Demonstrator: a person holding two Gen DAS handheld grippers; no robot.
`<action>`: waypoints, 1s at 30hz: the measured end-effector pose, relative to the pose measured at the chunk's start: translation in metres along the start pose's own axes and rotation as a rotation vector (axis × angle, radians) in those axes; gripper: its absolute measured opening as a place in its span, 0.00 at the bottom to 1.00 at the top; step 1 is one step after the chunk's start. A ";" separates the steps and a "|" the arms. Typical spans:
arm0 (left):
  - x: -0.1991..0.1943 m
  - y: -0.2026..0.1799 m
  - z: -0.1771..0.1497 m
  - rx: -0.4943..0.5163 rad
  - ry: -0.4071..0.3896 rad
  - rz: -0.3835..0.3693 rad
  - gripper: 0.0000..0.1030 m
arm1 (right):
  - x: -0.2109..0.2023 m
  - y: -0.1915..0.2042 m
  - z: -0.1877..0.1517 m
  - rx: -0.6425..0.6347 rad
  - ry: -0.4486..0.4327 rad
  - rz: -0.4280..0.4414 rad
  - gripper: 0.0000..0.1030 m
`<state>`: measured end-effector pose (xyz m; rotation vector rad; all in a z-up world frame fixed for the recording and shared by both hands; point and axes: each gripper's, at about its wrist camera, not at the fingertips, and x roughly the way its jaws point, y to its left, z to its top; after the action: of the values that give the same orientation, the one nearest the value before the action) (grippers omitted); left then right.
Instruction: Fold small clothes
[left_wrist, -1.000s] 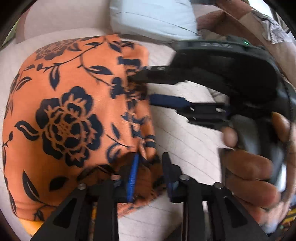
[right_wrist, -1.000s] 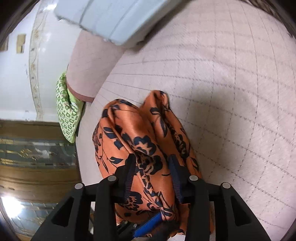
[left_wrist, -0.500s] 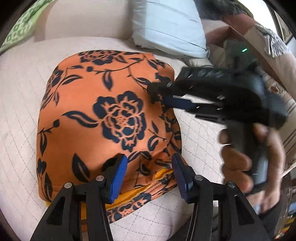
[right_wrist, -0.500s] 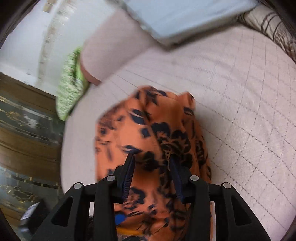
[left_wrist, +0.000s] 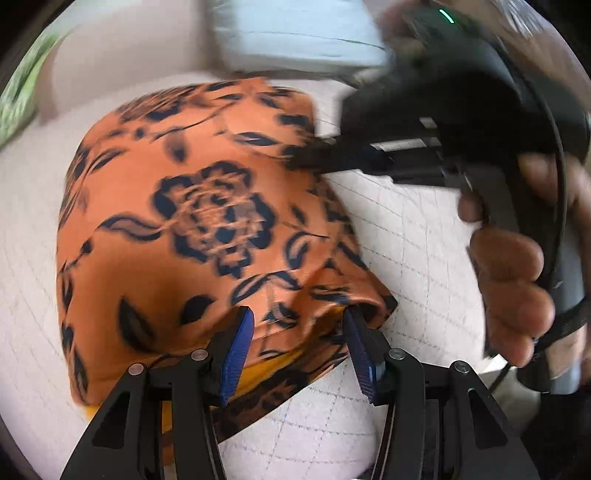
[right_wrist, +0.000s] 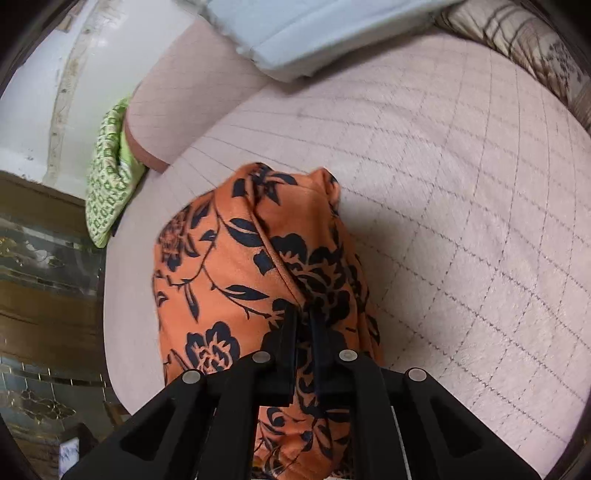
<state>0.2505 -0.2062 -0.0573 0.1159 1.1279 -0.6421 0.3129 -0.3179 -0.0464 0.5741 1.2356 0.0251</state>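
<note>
Right gripper (right_wrist: 303, 314) just clamped onto orange black-floral folded garment (right_wrist: 229, 266), frame centre. Left gripper (left_wrist: 299, 325), lower centre, just opened; fingers straddle garment's near edge, not pinching.

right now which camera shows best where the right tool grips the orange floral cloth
The right wrist view: the right tool sits shut on a raised fold of the orange floral cloth, sharp and close. The left wrist view shows the same grip from the side at the cloth's far edge, but motion blur smears it.
</note>
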 end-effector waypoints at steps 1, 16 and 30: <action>0.002 -0.005 0.000 0.019 -0.005 0.014 0.47 | 0.000 -0.001 0.000 0.002 0.002 -0.009 0.11; 0.034 -0.039 -0.003 0.098 -0.015 -0.001 0.04 | -0.016 -0.015 0.000 0.030 -0.017 0.010 0.12; -0.064 0.131 -0.030 -0.381 -0.059 -0.160 0.60 | -0.002 0.006 -0.009 -0.062 0.044 0.047 0.68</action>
<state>0.2786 -0.0608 -0.0447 -0.3197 1.1907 -0.5571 0.3059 -0.3099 -0.0442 0.5513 1.2598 0.1160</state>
